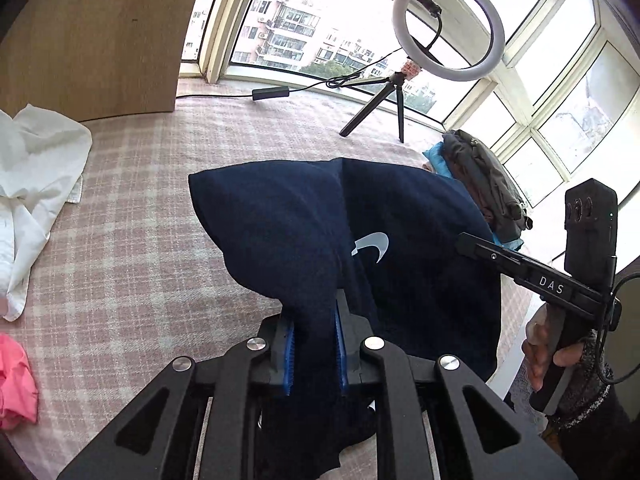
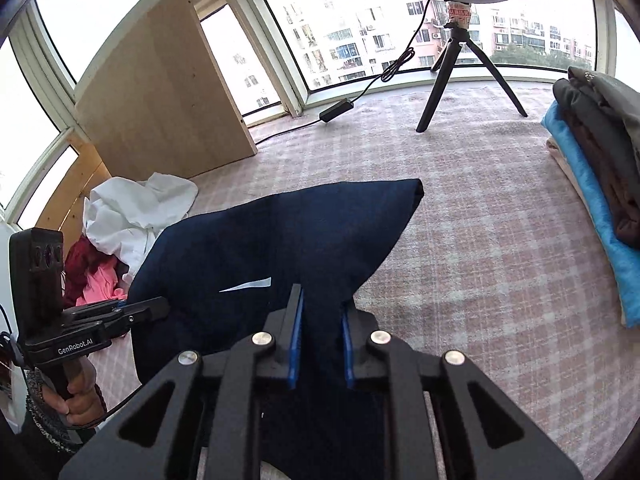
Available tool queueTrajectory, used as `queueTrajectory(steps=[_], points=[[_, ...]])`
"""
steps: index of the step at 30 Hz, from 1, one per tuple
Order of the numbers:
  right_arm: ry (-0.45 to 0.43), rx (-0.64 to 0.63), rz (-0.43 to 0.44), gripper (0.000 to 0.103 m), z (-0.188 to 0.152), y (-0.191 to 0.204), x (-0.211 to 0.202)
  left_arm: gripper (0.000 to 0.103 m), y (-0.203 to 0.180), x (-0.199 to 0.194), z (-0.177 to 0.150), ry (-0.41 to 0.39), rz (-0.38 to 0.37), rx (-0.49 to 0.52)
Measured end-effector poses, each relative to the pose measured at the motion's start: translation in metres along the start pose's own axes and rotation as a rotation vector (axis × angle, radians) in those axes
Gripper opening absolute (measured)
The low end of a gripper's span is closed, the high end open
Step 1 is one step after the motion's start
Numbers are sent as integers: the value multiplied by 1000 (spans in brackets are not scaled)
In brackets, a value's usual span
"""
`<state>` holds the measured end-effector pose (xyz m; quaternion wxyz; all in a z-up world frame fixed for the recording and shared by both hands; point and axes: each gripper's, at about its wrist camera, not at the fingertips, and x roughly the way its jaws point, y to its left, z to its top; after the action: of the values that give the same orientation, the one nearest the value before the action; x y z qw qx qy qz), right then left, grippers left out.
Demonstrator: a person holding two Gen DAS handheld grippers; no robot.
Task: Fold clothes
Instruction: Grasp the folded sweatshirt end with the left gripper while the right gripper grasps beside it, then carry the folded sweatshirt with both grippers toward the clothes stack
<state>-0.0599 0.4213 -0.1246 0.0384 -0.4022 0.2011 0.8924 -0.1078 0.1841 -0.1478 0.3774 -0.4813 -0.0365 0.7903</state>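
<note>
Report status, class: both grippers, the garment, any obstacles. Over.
Left gripper and right gripper both shut on navy garment, lifted between them. White clothes lie left, folded stack right; neither obstructs.

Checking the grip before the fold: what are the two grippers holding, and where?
Both hold the navy garment by its near edge: left gripper and right gripper each pinch bunched fabric.

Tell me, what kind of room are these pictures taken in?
Probably a home's bay-window nook, high in an apartment block: curved windows face other flats, a plaid cloth covers the surface, and folded clothes sit stacked beside a ring light.
</note>
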Motion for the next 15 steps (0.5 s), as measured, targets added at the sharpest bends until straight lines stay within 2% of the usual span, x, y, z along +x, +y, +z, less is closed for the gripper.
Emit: queueTrajectory(steps=[7,15], points=[[-153,9,-51,15,4,-14,-93,14,-72,-30,23,-69,-80,154],[-290,-4,-196,15,27,-91,-210,14,-203,4,72,-102,-165,336]])
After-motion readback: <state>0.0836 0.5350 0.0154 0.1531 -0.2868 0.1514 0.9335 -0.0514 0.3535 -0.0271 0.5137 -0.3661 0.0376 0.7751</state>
